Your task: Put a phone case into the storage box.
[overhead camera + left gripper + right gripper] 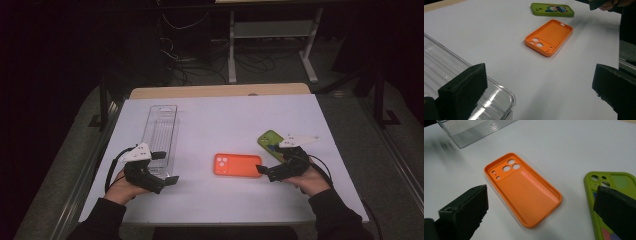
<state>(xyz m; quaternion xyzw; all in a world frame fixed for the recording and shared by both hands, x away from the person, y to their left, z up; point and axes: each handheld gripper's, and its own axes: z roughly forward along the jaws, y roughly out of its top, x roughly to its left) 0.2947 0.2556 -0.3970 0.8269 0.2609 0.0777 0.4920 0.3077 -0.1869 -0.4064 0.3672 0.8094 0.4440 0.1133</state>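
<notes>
An orange phone case (237,164) lies hollow side up in the middle of the white table (220,120). The right gripper view has the orange phone case (524,192) between and beyond my open jaws, with nothing touching it. My right gripper (267,162) stands open just right of it, over the near end of a green phone case (270,140) with a cartoon print. My left gripper (166,167) is open and holds nothing at the near end of a clear plastic tray (161,131). Seen from the left gripper, the orange case (549,36) and green case (552,9) lie farther off.
The clear ribbed tray (449,70) runs lengthwise along the table's left side. A wooden strip (220,90) borders the far edge. Beyond the table are a desk frame (272,45) and cables on the floor. Bare white table lies between the cases and the near edge.
</notes>
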